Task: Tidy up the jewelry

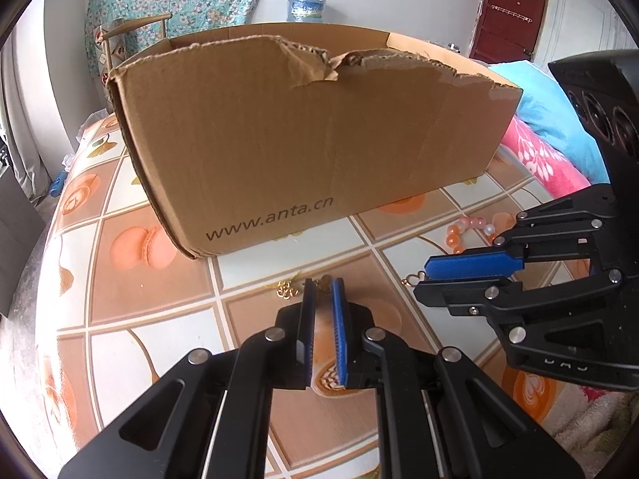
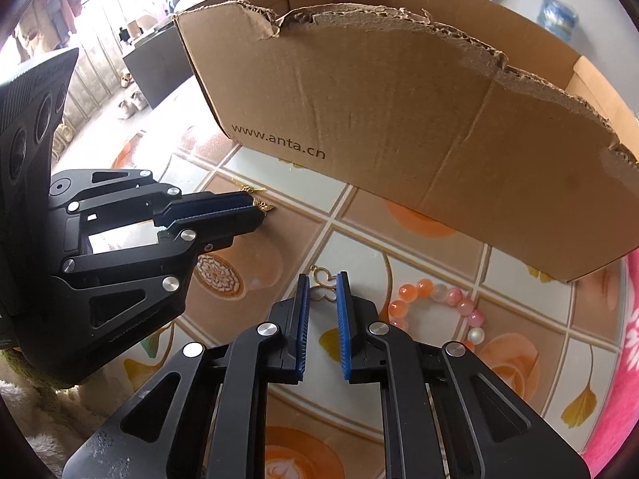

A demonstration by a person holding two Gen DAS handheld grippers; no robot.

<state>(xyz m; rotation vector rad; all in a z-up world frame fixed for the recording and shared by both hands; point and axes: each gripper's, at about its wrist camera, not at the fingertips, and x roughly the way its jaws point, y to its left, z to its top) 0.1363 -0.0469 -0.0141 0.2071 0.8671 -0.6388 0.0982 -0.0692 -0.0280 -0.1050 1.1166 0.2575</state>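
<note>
A torn cardboard box printed "www.anta.cn" stands on the patterned tablecloth; it also shows in the right wrist view. My left gripper is narrowly open, its tips around a gold chain piece, which also shows at its tips in the right wrist view. My right gripper is narrowly open around a gold butterfly-shaped ornament lying on the cloth. From the left wrist view the right gripper sits over that ornament. A pink and orange bead bracelet lies just right of it.
A pink flowered blanket and a blue pillow lie right of the box. The round table's edge curves at the left. A wooden chair and a water bottle stand behind the box.
</note>
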